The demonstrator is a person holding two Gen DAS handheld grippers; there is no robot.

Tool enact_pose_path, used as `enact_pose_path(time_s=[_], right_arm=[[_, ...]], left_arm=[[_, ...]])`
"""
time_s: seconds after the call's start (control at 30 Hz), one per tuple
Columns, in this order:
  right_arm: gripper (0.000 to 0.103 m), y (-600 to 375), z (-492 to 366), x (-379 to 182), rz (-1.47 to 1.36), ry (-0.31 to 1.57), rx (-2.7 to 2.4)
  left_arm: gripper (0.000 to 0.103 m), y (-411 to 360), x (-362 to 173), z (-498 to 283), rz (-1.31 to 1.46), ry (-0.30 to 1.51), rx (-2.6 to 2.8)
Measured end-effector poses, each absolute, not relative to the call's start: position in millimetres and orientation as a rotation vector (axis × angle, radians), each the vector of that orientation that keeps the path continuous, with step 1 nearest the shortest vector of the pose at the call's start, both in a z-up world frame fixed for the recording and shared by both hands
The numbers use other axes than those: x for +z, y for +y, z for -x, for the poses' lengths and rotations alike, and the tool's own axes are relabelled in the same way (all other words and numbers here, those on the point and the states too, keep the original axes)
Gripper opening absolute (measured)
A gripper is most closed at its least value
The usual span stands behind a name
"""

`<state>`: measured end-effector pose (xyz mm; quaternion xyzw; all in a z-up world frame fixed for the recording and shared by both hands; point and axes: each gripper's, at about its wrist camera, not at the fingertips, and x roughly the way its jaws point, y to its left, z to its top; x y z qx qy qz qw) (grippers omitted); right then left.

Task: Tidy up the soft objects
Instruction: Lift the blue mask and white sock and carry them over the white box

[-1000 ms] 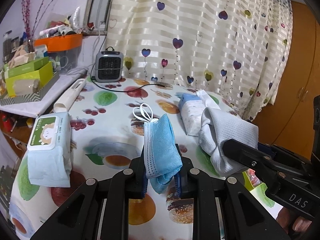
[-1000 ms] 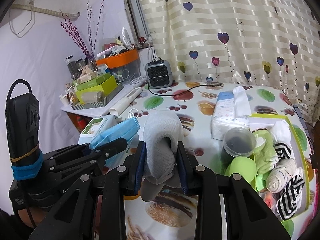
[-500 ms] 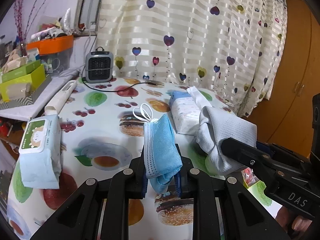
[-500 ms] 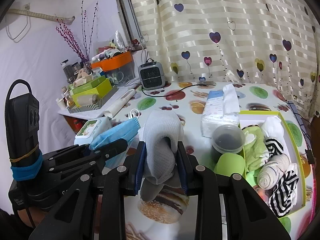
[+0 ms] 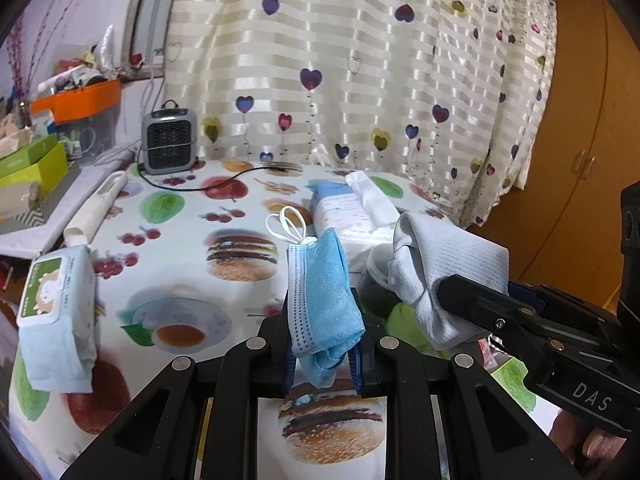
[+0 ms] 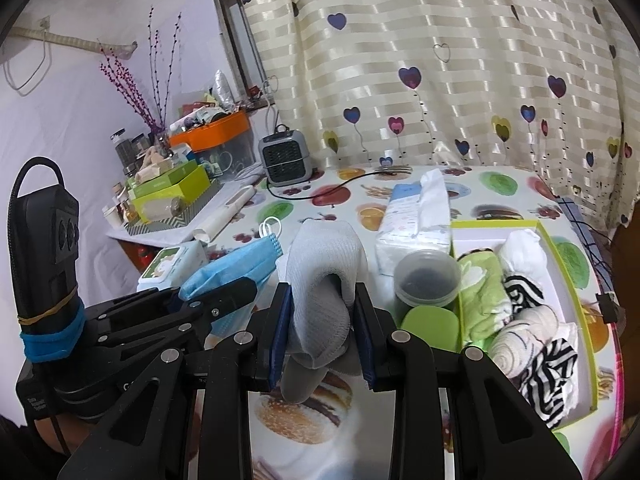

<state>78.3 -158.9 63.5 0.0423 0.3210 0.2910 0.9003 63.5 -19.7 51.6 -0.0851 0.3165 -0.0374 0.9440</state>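
My left gripper (image 5: pixel 322 354) is shut on a folded blue face mask (image 5: pixel 320 300), held up above the fruit-print tablecloth, its white ear loops sticking out behind. My right gripper (image 6: pixel 322 328) is shut on a grey sock (image 6: pixel 324 280), folded over between the pads. Each gripper appears in the other's view: the grey sock (image 5: pixel 440 276) at the right, the blue mask (image 6: pixel 236 268) at the left. A green-rimmed box (image 6: pixel 560 256) at the right holds rolled socks and cloths, striped, white and green.
A tissue pack (image 6: pixel 416 224), a dark lidded cup (image 6: pixel 426 280) and a green lid (image 6: pixel 430 324) lie beside the box. A wet-wipes pack (image 5: pixel 56 296) sits at the table's left edge. A small grey heater (image 5: pixel 170 140) with its cord stands at the back, a cluttered shelf to the left.
Both grippers have drifted to the right over the table, keeping their hold on the mask and the sock. The box and cup now sit closer in the right wrist view.
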Motion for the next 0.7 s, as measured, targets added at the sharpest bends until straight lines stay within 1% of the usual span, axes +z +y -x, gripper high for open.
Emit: enact_pose_path(time_s=[0.7], right_arm=[[0.031, -229, -102, 62, -0.153, 0.655, 0.425]], left_arm=[[0.02, -44, 53, -89, 0.15, 0.648, -0.15]])
